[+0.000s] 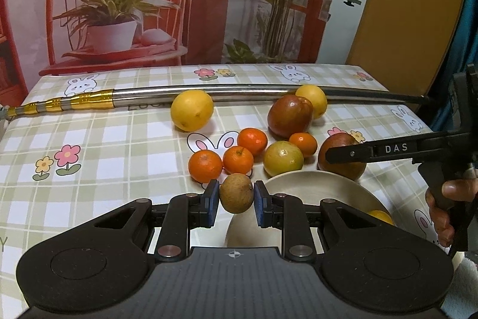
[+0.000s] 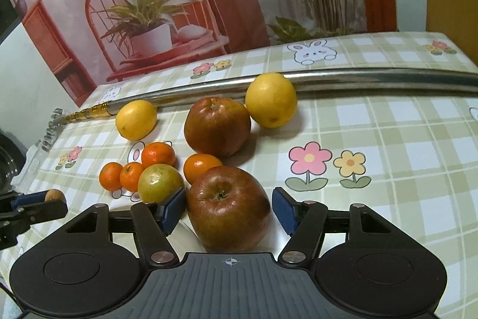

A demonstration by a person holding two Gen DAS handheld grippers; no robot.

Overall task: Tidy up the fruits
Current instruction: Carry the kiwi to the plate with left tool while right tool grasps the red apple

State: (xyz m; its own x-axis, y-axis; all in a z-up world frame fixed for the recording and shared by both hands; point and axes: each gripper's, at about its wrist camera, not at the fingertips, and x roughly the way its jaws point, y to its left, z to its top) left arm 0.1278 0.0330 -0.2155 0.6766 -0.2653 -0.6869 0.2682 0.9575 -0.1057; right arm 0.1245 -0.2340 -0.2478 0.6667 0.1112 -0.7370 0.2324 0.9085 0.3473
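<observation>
While its blue-padded fingers (image 1: 212,201) are pinching a small, round, brown-skinned fruit (image 1: 236,192) from both sides, the left gripper (image 1: 236,203) is holding that fruit clear of the cloth, just at the near edge of a cream-coloured shallow bowl (image 1: 313,190) in which a bit of yellow fruit is already showing. The right gripper (image 2: 228,210) is standing partly open around a large dark-red apple (image 2: 228,207); its left pad looks to be at the apple's skin, while a gap is showing at the right pad, so nothing is gripped there yet. Beyond, four small orange tangerines, a yellow-green citrus (image 2: 160,183), a second red apple (image 2: 217,126) and two yellow lemons are lying loose on the green checked tablecloth (image 2: 388,139), in front of a long steel tube with a gold end (image 1: 89,100). The step in hand appears to be gathering fruit into the bowl. Next, the left gripper is probably needing to carry the brown fruit over the bowl and release it low, while the right is needing to centre on the apple and squeeze before lifting.
</observation>
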